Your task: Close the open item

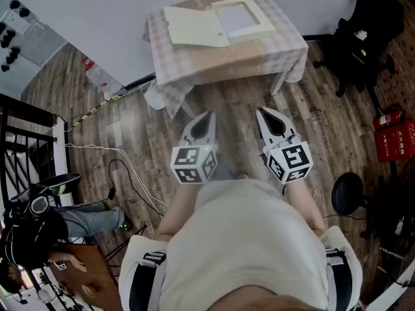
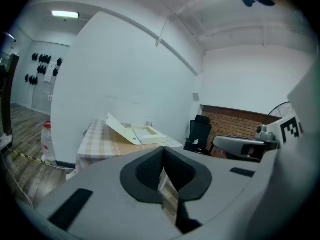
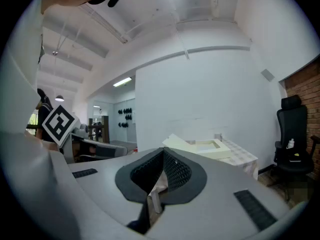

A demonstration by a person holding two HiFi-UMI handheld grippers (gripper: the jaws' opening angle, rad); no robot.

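Note:
A cream box lies open on the checked-cloth table by the far wall; its lid is flipped out flat to the left. Both grippers hang over the wooden floor, well short of the table's near edge. My left gripper points at the table with its jaws shut and nothing in them. My right gripper is beside it, also shut and empty. In the left gripper view the box shows far beyond the closed left gripper. The right gripper view shows the box past the closed right gripper.
A black office chair stands right of the table. A red fire extinguisher, a red box and a black stool are at the right. A water bottle, floor cables and a seated person are at the left.

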